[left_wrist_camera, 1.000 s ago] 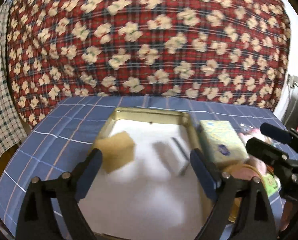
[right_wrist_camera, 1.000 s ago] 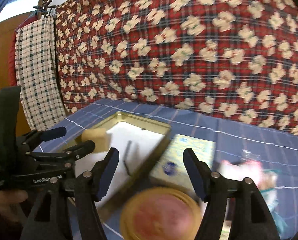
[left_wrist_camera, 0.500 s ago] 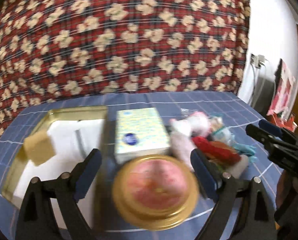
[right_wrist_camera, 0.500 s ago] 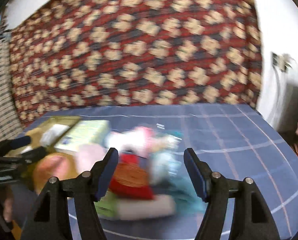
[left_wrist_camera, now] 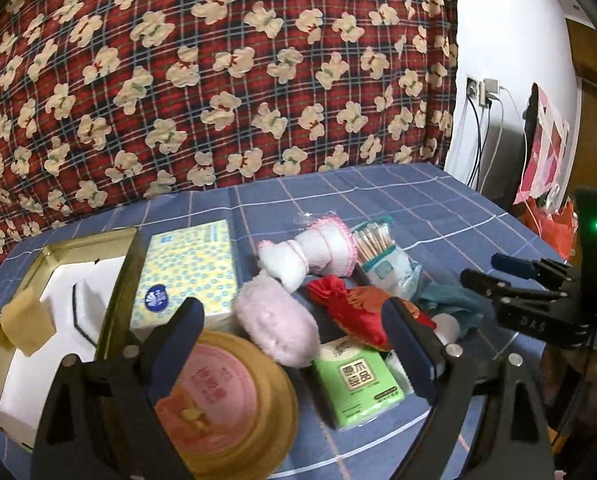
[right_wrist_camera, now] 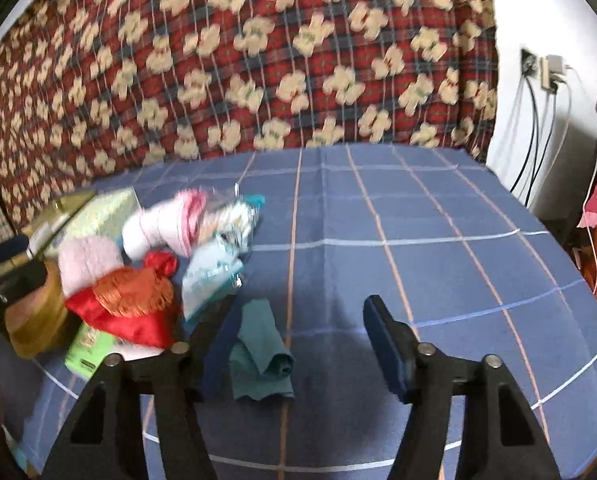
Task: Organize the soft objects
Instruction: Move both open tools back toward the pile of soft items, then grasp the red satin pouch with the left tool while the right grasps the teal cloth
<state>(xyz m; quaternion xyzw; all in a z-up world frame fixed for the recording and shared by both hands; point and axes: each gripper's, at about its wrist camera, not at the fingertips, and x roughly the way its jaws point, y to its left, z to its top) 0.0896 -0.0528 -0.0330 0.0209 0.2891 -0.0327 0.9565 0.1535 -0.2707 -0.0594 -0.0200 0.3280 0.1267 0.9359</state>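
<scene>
A folded teal cloth (right_wrist_camera: 262, 354) lies on the blue checked tablecloth (right_wrist_camera: 418, 248) just inside the left finger of the right gripper (right_wrist_camera: 298, 344), its long axis running away from the camera, roughly parallel to the fingers, with a rolled fold at its near end. The right gripper's jaws are closing; the cloth sits between them, closer to the left finger, and neither pad presses on it.

Beyond and left of that left finger lies the heap of soft things: a red satin pouch with an orange fringe (right_wrist_camera: 130, 308), a pink fluffy puff (right_wrist_camera: 88, 264), and a white plush piece with pink trim (right_wrist_camera: 166, 224), its long axis slanting up to the right.

In the left wrist view the left gripper (left_wrist_camera: 294, 340) stands wide with nothing clamped. Between its fingers lie the pink fluffy puff (left_wrist_camera: 276, 324), the red pouch (left_wrist_camera: 354, 312) and a green tissue pack (left_wrist_camera: 356, 384) printed with Chinese characters, its long axis pointing away and slightly left. Just beyond the left finger sits a yellow dotted tissue box (left_wrist_camera: 186, 272) with a round blue logo, its long axis running away from the camera. Under that finger is a round gold tin with a pink lid (left_wrist_camera: 226, 404); its writing is blurred. Further left lies a gold-rimmed tray (left_wrist_camera: 58, 300) with a tan sponge (left_wrist_camera: 26, 320) inside. Past the plush piece stands a bundle of cotton swabs (left_wrist_camera: 378, 248).
</scene>
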